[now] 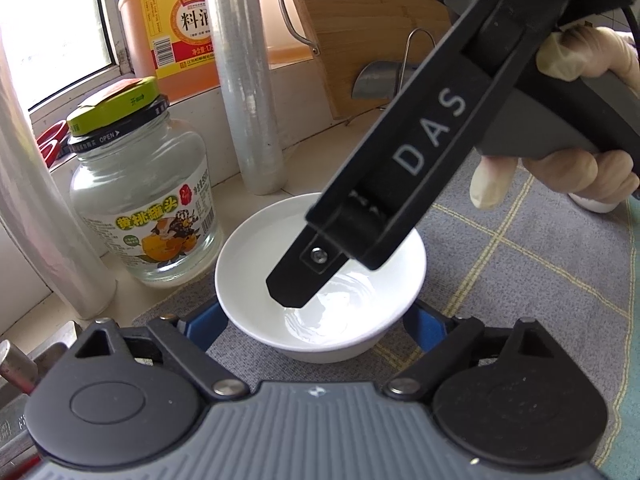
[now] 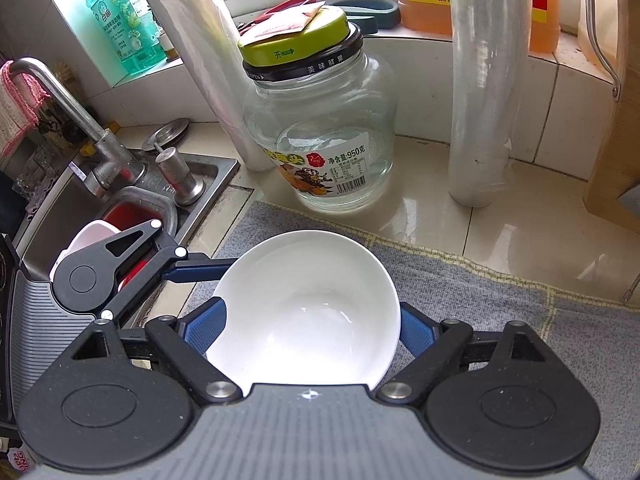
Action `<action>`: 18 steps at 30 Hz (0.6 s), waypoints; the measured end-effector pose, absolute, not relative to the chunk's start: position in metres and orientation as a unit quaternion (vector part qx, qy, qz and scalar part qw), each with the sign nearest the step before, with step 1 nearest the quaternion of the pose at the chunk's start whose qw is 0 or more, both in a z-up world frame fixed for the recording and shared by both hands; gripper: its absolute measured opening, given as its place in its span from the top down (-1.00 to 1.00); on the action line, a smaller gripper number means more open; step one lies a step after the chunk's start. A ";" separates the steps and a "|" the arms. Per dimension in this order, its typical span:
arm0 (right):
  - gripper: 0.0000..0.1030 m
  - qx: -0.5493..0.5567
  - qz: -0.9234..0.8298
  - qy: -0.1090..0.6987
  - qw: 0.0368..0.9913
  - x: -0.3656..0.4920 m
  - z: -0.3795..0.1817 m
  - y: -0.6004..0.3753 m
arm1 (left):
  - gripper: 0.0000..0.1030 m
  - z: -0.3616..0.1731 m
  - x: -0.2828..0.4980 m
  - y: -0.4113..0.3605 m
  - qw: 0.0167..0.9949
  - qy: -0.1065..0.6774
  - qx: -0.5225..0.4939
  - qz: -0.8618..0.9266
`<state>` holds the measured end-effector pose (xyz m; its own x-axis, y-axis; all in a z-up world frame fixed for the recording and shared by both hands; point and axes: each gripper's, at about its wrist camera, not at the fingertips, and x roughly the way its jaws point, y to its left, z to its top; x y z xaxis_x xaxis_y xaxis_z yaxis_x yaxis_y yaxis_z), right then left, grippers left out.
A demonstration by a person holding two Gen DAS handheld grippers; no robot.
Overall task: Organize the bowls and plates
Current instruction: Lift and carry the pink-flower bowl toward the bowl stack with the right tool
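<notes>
Right wrist view — both claws clasp the white bowl (image 2: 308,308).

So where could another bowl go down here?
The grey mat lies bare right of the bowl, and so does the counter behind it. Crowded: the jar and film rolls behind, the sink to the left.

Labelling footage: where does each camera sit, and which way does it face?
Left wrist: on the left gripper, tilted down at a white bowl and jar; the right gripper and a gloved hand cross it.
Right wrist: on the right gripper, tilted down at the bowl; sink and left gripper at left.
Shared: bowl, jar, grey mat.
</notes>
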<state>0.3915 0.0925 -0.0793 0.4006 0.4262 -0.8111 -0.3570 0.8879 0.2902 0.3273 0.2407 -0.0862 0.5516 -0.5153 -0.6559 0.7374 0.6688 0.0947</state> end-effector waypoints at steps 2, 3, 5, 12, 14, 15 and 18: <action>-0.81 0.036 0.235 0.495 0.836 0.392 -0.080 0.092 | -0.81 -0.087 0.328 0.241 0.860 0.304 0.183 -0.366; -0.81 0.037 0.235 0.496 0.835 0.392 -0.080 0.093 | -0.81 -0.087 0.329 0.241 0.860 0.305 0.182 -0.367; -0.82 0.038 0.234 0.497 0.834 0.393 -0.081 0.093 | -0.81 -0.086 0.330 0.240 0.859 0.308 0.178 -0.368; -0.82 0.038 0.231 0.500 0.834 0.392 -0.079 0.093 | -0.81 -0.086 0.331 0.240 0.858 0.310 0.176 -0.369; -0.82 0.036 0.230 0.500 0.834 0.392 -0.079 0.094 | -0.81 -0.086 0.332 0.240 0.858 0.310 0.175 -0.369; -0.82 0.036 0.229 0.500 0.835 0.392 -0.079 0.095 | -0.81 -0.086 0.331 0.240 0.858 0.311 0.175 -0.369; -0.82 0.035 0.229 0.500 0.835 0.392 -0.078 0.095 | -0.80 -0.086 0.332 0.239 0.858 0.312 0.174 -0.370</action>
<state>0.3919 0.0952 -0.0783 0.3952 0.4174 -0.8183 -0.3478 0.8925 0.2873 0.3320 0.2392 -0.0862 0.5321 -0.5259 -0.6635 0.7433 0.6655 0.0685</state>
